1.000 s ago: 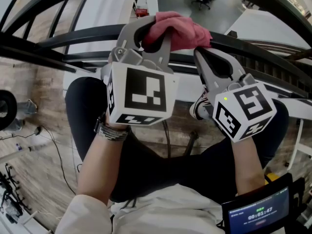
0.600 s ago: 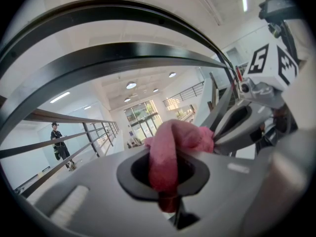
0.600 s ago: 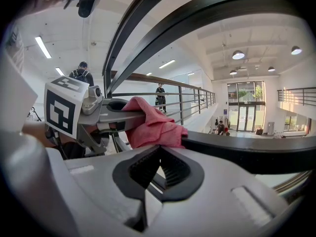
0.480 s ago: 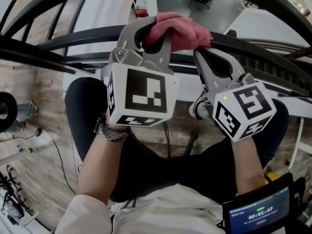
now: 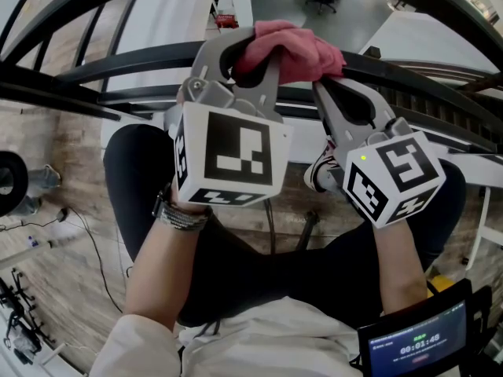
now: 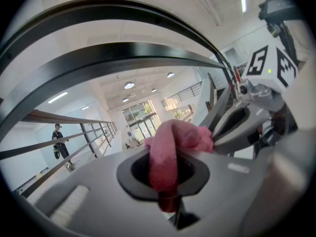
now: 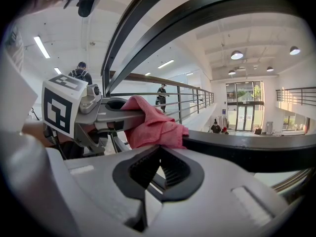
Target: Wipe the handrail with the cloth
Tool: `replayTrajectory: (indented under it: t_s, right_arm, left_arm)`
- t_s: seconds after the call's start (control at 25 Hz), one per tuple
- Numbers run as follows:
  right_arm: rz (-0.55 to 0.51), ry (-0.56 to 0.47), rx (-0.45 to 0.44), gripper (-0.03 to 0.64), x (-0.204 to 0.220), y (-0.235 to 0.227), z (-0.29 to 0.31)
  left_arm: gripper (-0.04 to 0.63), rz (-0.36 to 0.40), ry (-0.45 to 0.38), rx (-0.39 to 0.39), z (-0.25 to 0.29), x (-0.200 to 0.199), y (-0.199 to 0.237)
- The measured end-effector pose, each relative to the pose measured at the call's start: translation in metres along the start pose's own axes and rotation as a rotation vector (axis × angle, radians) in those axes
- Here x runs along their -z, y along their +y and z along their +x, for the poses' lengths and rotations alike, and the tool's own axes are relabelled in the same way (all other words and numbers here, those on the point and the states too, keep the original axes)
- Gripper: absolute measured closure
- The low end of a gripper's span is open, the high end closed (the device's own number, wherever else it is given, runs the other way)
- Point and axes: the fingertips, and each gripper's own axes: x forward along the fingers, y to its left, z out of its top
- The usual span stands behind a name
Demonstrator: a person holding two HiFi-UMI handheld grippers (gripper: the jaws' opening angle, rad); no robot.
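The left gripper (image 5: 250, 53) is clamped on the pink cloth (image 5: 295, 47). In its own view a fold of the fabric (image 6: 173, 142) fills the dark opening between the jaws and bunches out above them. From that grip the cloth goes up and over the top of the handrail (image 5: 126, 60), so the wad sits on the rail's crown, and most of its bulk lies to the right of where the left jaws hold it.

The right gripper (image 5: 334, 93) has its jaws pressed together with nothing between them. Its own view shows the ribbed pads (image 7: 170, 169) meeting around an empty gap. Its tip is up close to the handrail, just to the right of the cloth (image 7: 153, 122). Whether it actually touches rail or fabric I cannot tell.

The handrail is a dark, gently curving bar running left to right across in front of the person, and from the right gripper's view it carries on bare to the right (image 7: 256, 149). The cloth lies across it, not along it.

To my eye, what matters is that the wipe has to travel along the rail's length, sideways from the left gripper's hold. The left gripper already has the cloth, so it would lead. The right gripper stands in the path on the right-hand side, which suggests the run to the left along the handrail is the freer one.
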Motion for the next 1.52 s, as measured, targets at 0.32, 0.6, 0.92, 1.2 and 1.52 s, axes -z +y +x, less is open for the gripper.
replayTrajectory:
  t_s: [0.32,0.6,0.92,1.2,1.52]
  right_arm:
    - [-0.004,-0.007,-0.022,0.615,0.000,0.001,-0.002]
    - [-0.017,-0.020,-0.032,0.615,-0.002,0.003,-0.003]
    - [-0.010,-0.026,-0.014,0.615,-0.001,-0.003,-0.006]
    - [-0.005,-0.029,-0.001,0.615,-0.002,-0.007,-0.006]
    - [0.003,-0.026,0.017,0.615,0.002,-0.012,-0.008]
  left_arm:
    - [0.567,0.005,0.003,0.003,0.002,-0.002,-0.003]
    - [0.567,0.005,0.005,0.013,0.004,-0.003,-0.005]
    - [0.568,0.000,0.014,0.035,0.006,-0.005,-0.011]
    - [0.568,-0.018,0.037,0.055,0.007,-0.004,-0.011]
    - [0.568,-0.008,0.035,0.077,0.009,-0.008,-0.020]
